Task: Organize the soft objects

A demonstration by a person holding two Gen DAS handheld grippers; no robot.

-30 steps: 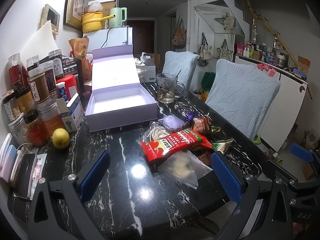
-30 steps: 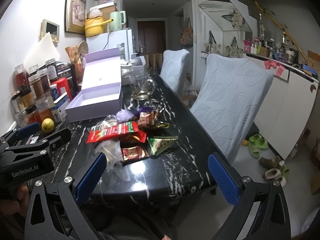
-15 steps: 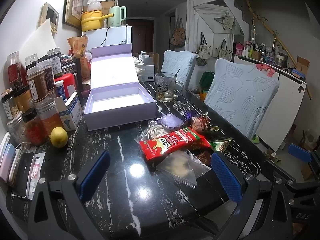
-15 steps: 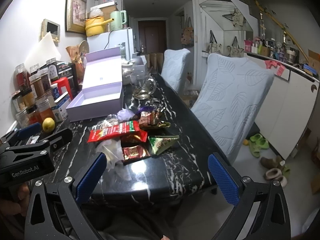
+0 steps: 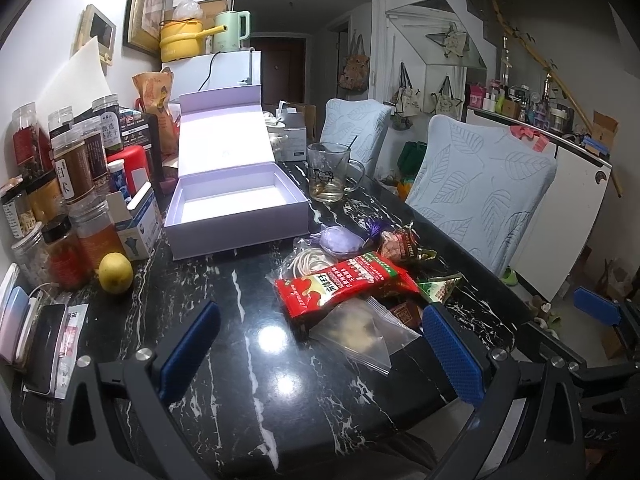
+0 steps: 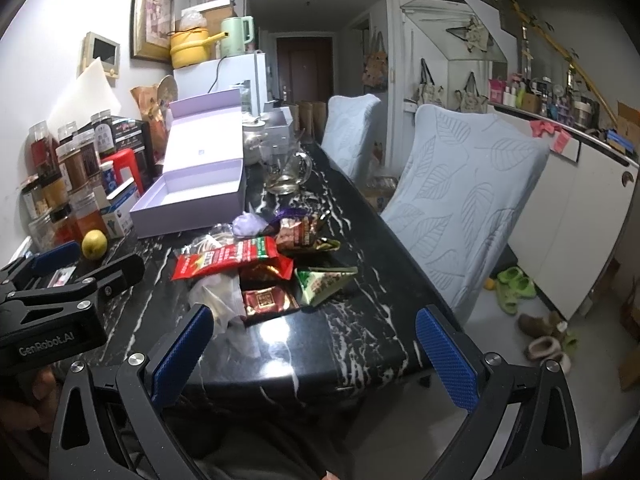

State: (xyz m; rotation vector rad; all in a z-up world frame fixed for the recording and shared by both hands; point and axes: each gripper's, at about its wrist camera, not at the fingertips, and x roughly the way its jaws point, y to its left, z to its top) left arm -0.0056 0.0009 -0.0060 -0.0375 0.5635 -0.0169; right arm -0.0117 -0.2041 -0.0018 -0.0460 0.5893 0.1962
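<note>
Black marble table [image 5: 248,400] with white veins, seen from both wrist cameras at its near edge. Left gripper [image 5: 320,348]: 2 blue-padded fingers [image 5: 188,350] spread wide apart, holding nothing, hovering over bare tabletop near the snack pile. Right gripper [image 6: 308,356]: fingers [image 6: 444,360] likewise wide apart and empty, held at the near right corner of the table; in its view the left gripper's black body appears at the left edge.

Soft objects lie heaped right of centre on the table. Red snack packet [image 5: 344,282] lies on top, slanting from near left to far right. Clear zip bag [image 5: 360,330] lies partly under its near edge, closest to the left gripper. Coiled white cord in a clear bag [image 5: 306,262] sits just beyond the red packet, and purple pouch [image 5: 340,240] rests at the far side of the heap. Brown candy wrapper [image 5: 400,242] lies to the right of the pouch. Green triangular packet [image 6: 324,282] and dark red square packet [image 6: 266,300] lie at the near right of the heap.

Open lilac box [image 5: 236,208], lid raised behind it, stands empty beyond the heap, apart from it. Glass mug [image 5: 330,172] stands right of the box. Lemon [image 5: 115,272] lies left of the heap, beside jars [image 5: 76,184] along the wall. 2 covered chairs [image 6: 460,200] flank the table's right side.
</note>
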